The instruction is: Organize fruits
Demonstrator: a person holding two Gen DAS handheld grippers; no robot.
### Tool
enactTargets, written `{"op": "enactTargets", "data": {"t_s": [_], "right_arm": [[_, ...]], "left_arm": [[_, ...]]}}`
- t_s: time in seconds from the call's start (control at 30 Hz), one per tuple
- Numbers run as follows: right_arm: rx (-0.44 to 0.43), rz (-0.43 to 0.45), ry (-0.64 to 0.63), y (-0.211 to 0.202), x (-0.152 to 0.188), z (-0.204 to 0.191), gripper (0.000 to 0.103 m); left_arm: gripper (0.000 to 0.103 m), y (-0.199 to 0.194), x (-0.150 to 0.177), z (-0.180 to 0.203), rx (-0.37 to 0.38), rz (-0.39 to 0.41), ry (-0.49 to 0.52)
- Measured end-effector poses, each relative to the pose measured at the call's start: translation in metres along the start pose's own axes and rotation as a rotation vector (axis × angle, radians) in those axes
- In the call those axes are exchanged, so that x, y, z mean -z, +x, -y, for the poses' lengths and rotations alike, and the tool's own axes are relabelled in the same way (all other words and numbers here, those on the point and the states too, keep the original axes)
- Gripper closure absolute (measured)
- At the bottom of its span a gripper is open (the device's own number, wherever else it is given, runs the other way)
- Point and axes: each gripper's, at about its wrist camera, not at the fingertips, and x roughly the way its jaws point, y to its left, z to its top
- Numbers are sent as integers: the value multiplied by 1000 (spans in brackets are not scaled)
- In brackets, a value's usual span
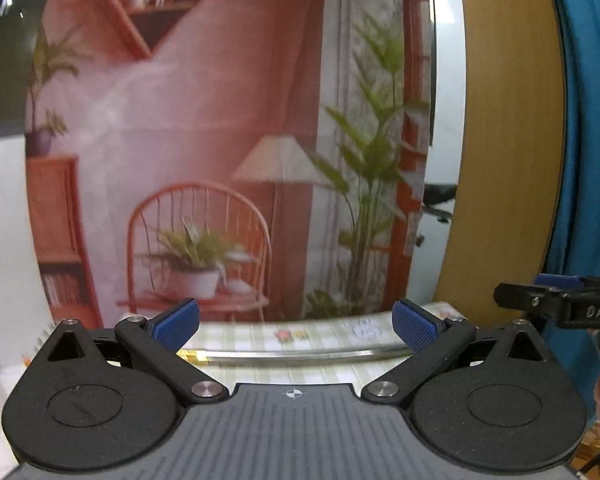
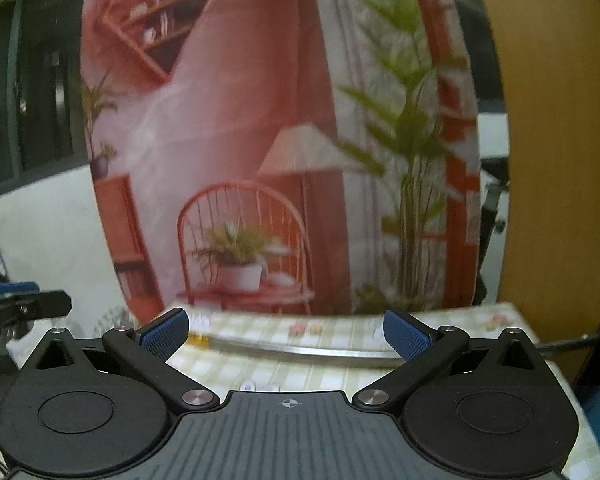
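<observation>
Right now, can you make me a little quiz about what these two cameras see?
1. True or false: the left gripper has its jaws wide apart with nothing between them.
2. What picture is on the backdrop: A) a beach, B) a red chair holding a potted plant, C) a car?
3. Fill in: the checked tablecloth has a long ____ strip lying across it.

Key: 1 true; 2 B; 3 metal.

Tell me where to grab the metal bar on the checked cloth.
Take the bar near its middle, across its narrow width, coming down from above. It lies flat on the cloth and runs sideways across the view, so probably only that narrow width fits between the jaws.
</observation>
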Motion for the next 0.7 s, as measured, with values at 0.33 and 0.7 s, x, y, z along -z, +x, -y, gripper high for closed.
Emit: {"op": "enactTargets", "data": {"t_s": [0.33, 0.7], "right_arm": [[29, 105, 11, -49, -35, 0, 0], [39, 115, 10, -61, -35, 0, 0]], "left_arm": [[0, -40, -18, 28, -63, 64, 73], [0, -45, -22, 32, -60, 84, 64]]}}
